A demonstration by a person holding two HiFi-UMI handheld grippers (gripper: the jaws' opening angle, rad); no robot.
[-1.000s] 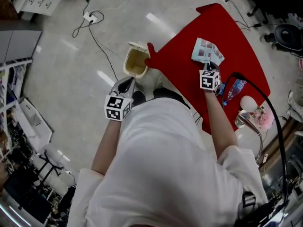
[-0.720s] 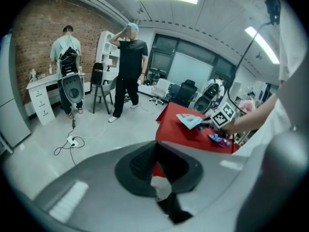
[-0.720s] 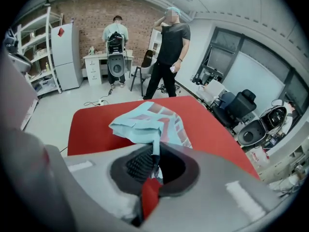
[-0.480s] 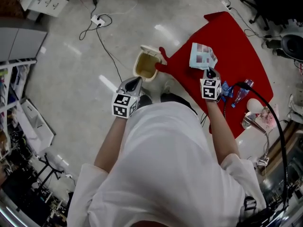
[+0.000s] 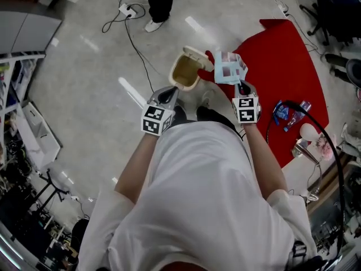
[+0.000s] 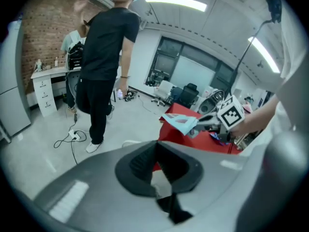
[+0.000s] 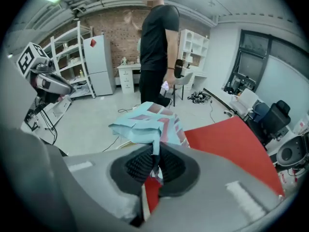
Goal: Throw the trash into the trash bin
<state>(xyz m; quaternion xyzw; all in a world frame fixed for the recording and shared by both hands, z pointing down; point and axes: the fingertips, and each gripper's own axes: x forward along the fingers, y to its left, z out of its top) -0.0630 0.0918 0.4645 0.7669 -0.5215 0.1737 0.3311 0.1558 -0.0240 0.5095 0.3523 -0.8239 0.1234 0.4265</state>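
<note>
1. Trash for this round is a crumpled light-blue paper packet (image 5: 228, 68). My right gripper (image 5: 241, 86) has its jaws clamped tight on the packet's lower fold.
2. I have the packet in the air, just beside the trash bin (image 5: 185, 73) but not yet over its mouth.
3. The bin stands on the floor at the left corner of the red mat (image 5: 282, 55), with its lid (image 5: 196, 52) flipped open.
4. My left gripper (image 5: 168, 94) hovers near the bin's near side, jaws drawn together with nothing in them.
5. Left for this piece, I judge, is to bring it over the opening and let go.
6. A blue wrapper (image 5: 280, 112) and a plastic bottle (image 5: 299, 110) lie near the mat's right edge, so more trips look likely.
</note>
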